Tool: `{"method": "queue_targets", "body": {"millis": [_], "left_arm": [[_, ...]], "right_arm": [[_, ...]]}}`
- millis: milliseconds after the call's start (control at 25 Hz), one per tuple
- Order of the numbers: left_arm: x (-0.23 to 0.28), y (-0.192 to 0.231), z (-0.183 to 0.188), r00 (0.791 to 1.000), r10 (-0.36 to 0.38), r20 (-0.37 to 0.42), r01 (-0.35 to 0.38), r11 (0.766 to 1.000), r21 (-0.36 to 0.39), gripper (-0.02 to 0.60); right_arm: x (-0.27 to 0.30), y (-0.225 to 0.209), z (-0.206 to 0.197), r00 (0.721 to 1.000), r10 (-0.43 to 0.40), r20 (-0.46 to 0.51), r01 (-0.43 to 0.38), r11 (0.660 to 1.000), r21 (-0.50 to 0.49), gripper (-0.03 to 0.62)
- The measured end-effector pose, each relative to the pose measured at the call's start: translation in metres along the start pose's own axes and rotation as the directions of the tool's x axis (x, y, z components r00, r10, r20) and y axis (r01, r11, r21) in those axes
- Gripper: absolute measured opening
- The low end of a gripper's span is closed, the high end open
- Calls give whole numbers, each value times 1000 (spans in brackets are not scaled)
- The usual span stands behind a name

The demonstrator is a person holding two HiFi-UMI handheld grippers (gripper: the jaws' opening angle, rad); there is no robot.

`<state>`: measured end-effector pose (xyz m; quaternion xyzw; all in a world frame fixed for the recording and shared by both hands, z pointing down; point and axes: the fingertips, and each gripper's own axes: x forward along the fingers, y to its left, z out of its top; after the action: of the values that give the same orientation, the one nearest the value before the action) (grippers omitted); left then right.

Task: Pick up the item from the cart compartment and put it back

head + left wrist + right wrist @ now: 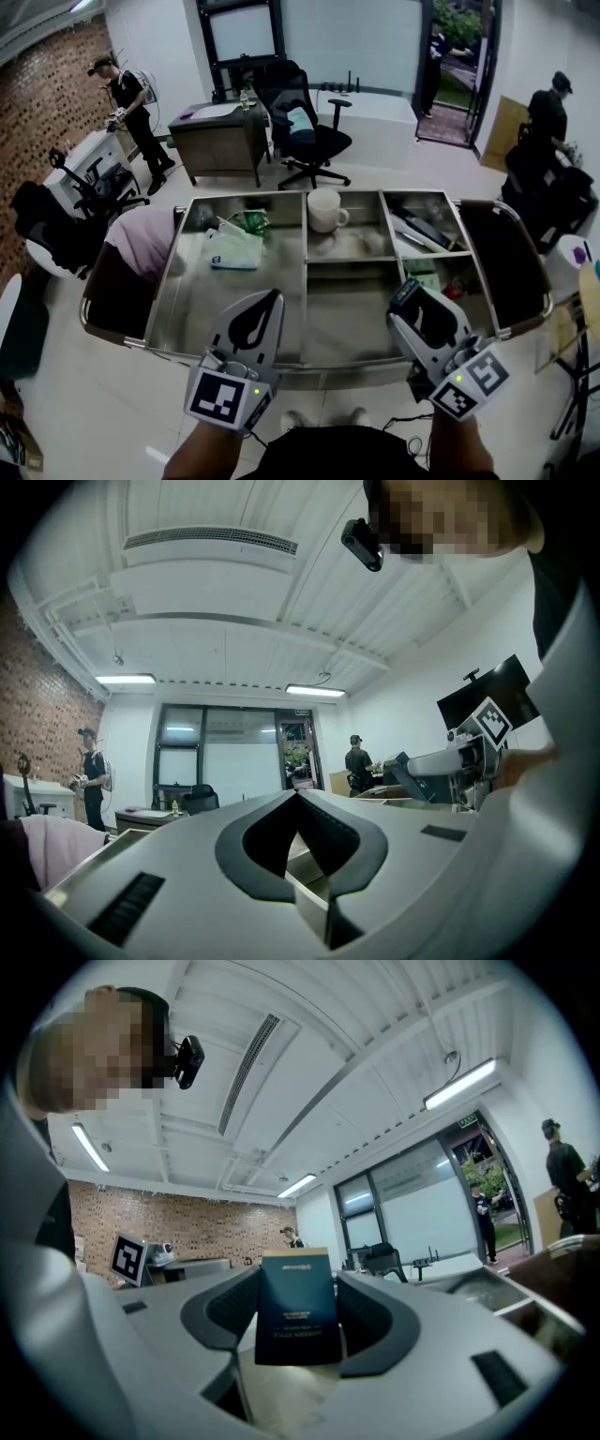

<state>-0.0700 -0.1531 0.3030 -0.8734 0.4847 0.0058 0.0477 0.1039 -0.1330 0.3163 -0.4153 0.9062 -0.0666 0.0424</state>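
My right gripper (411, 300) is shut on a small dark blue box (298, 1312), which stands upright between its jaws (298, 1283) with gold print on its face. In the head view that box (405, 294) hangs over the near right part of the steel cart (347, 358). My left gripper (277, 296) hovers over the cart's near left compartment. Its jaws (298, 795) meet at the tips with nothing between them. Both grippers are raised above the cart floor.
The cart holds a white mug (325, 209), a green packet (249, 222), a pale pouch (234, 251) and dark items in its right compartments (419, 231). Pink cloth (139, 242) hangs at its left end, a dark bag (511, 264) at its right. An office chair (309, 131) and people stand beyond.
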Motion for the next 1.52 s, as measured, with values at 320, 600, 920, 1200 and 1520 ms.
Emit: {"method": "queue_targets", "body": {"millis": [320, 600, 920, 1200, 1520], "left_arm": [[27, 16, 0, 1000, 20, -14, -19, 998, 62, 0], [53, 34, -8, 999, 35, -6, -35, 998, 50, 0], [79, 51, -36, 997, 55, -48, -53, 997, 48, 0], [90, 60, -53, 996, 47, -82, -45, 999, 20, 0], [93, 62, -55, 996, 41, -79, -40, 999, 16, 0]], "right_arm": [[35, -9, 10, 999, 7, -40, -10, 997, -73, 276], [83, -9, -8, 987, 43, -152, -62, 991, -122, 278], [125, -18, -62, 947, 35, -319, -90, 983, -162, 281], [139, -23, -88, 915, 5, -403, -92, 976, -197, 282], [145, -22, -107, 888, 15, -460, -109, 978, -179, 397]]}}
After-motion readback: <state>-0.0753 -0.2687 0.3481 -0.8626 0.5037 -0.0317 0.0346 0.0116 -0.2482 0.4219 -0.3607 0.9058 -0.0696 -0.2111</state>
